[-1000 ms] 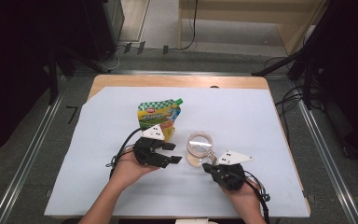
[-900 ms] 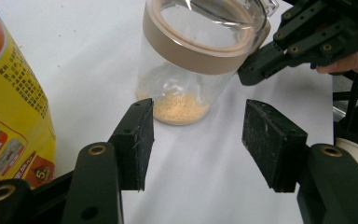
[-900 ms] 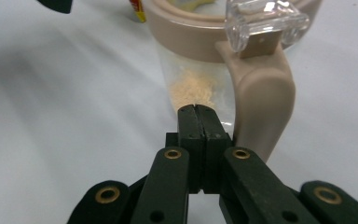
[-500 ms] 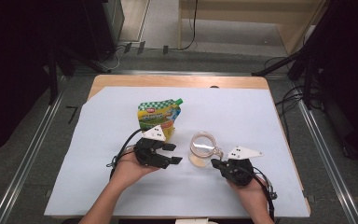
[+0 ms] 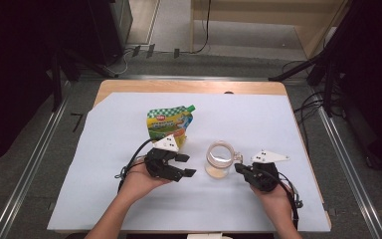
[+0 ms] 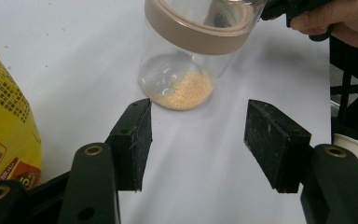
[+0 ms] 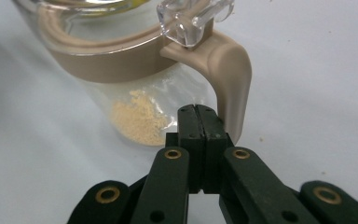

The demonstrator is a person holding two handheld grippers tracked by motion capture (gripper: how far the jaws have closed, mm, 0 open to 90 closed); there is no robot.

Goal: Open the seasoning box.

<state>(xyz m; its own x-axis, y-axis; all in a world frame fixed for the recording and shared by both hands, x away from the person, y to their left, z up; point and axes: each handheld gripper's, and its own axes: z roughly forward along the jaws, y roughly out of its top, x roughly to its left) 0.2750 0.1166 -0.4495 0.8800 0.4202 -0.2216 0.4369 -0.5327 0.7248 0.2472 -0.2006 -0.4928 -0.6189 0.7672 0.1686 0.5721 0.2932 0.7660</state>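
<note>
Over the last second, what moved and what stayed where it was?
The right gripper, jaws shut and empty, slid rightward across the table, drawing back from the jar until its tips sit by the handle. The left gripper stayed open in place. Jar and pouch did not move.

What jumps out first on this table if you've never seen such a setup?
A clear jar with a tan rim and handle stands mid-table, a little yellow powder at its bottom. The right gripper, jaws shut, pokes at that handle; the left gripper waits open beside it. A bright green-and-yellow pouch lies behind.
</note>
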